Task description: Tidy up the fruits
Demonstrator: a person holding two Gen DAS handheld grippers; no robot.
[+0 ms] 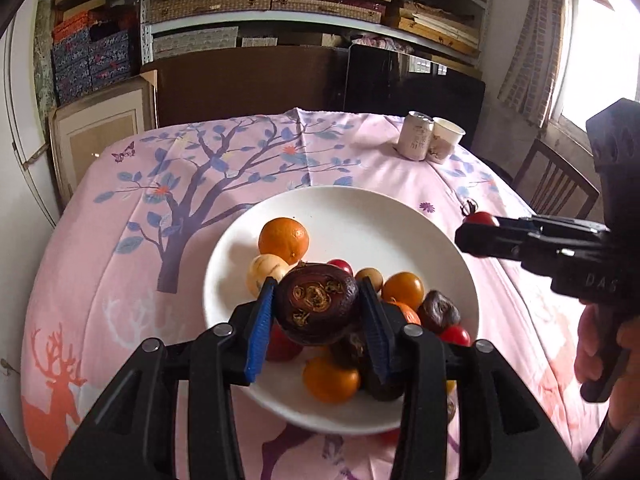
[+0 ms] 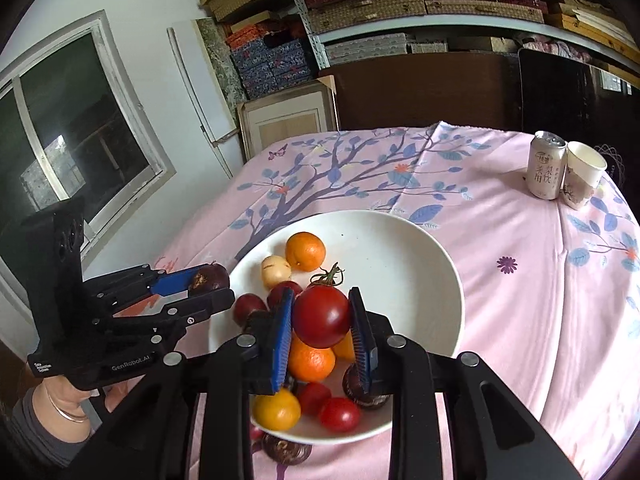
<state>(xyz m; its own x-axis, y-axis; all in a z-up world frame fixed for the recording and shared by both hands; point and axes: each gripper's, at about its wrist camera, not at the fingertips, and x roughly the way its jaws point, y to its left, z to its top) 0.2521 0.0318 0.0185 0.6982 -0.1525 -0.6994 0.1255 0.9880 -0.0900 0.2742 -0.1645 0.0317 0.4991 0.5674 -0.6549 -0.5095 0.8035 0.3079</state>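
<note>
A white plate [image 1: 400, 216] on the pink tablecloth holds an orange [image 1: 283, 239], a pale round fruit [image 1: 266, 273], yellow-orange tomatoes [image 1: 403, 289], red tomatoes and dark brown fruits. My left gripper [image 1: 316, 308] is shut on a dark brown water chestnut [image 1: 316, 303] and holds it above the plate's near half. My right gripper [image 2: 322, 320] is shut on a red tomato [image 2: 322, 316] with a green stem, above the plate [image 2: 400, 248]. The left gripper also shows in the right wrist view [image 2: 208, 280], at the plate's left rim. The right gripper shows in the left wrist view [image 1: 478, 230], beside the plate's right rim.
A drink can [image 2: 546, 170] and a paper cup [image 2: 582, 174] stand at the table's far right. A dark fruit [image 2: 286, 448] lies on the cloth just in front of the plate. Shelves with boxes stand behind the table. A wooden chair [image 1: 556, 184] stands at the right.
</note>
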